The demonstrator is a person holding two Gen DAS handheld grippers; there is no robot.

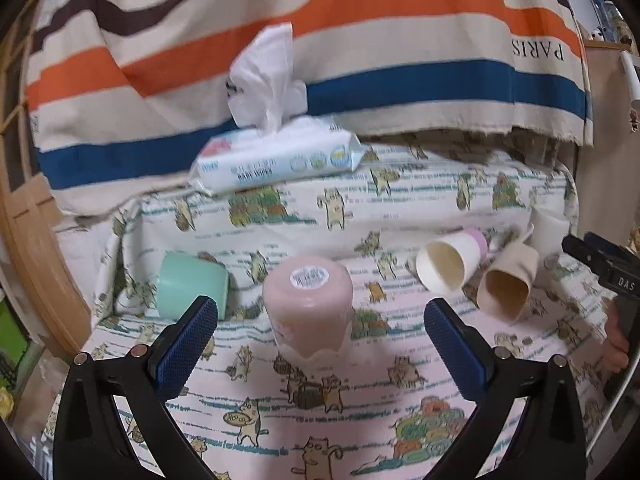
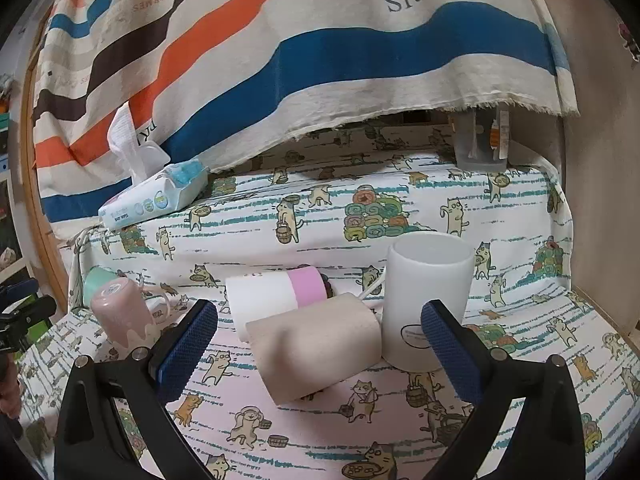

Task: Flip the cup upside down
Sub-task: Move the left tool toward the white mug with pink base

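Pink cup [image 1: 307, 304] upside down on the cat-print cloth [image 1: 360, 392], both hand-held grippers empty

The left hand-held gripper [image 1: 320, 316] has its fingers spread wide either side of the pink cup without touching it. Right of the pink cup lie a beige cup [image 2: 316, 344] and a white-and-lilac cup [image 2: 272, 300]; the right hand-held gripper [image 2: 320, 316] is spread apart before them.
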